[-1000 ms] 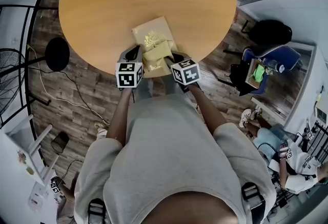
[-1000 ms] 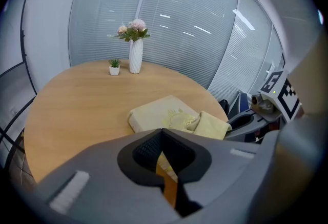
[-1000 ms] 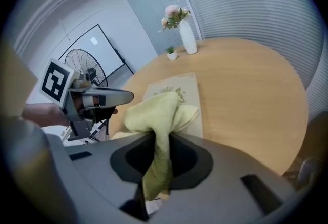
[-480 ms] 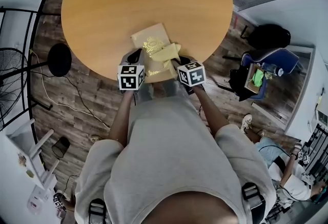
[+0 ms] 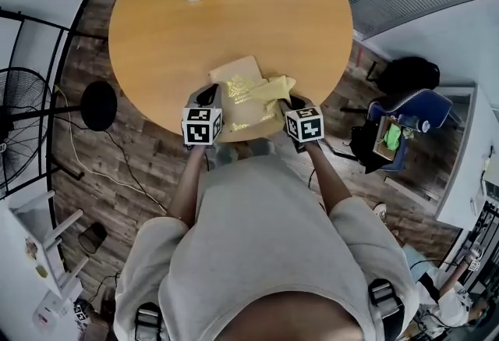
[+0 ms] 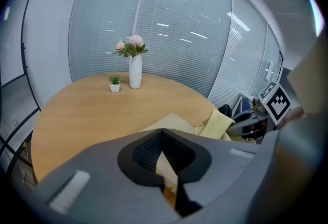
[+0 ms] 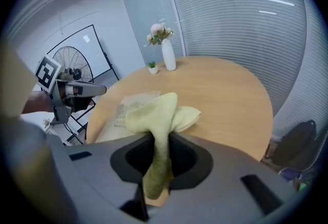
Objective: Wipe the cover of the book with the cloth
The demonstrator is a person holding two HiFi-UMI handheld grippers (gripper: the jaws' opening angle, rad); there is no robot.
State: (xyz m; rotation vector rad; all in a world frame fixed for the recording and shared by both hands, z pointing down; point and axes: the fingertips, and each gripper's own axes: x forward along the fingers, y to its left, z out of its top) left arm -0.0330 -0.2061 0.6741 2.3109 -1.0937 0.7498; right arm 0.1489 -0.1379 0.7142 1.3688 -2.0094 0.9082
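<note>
Head view: both forearms (image 5: pixel 185 183) reach forward, side by side, to the near rim of the round bench (image 5: pixel 234 19). The left gripper (image 5: pixel 208 93) has its fingers pinched on the near left edge of the book (image 5: pixel 236 76), which lies flat at that rim. The right gripper (image 5: pixel 290 104) has its fingers clamped on the yellow cloth (image 5: pixel 270 90), which is draped over the book's right side. Gold print on the cover is too small to read.

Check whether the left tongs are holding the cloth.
No: the yellow cloth is pinched in the right tongs, while the left tongs clamp the edge of the book.
</note>
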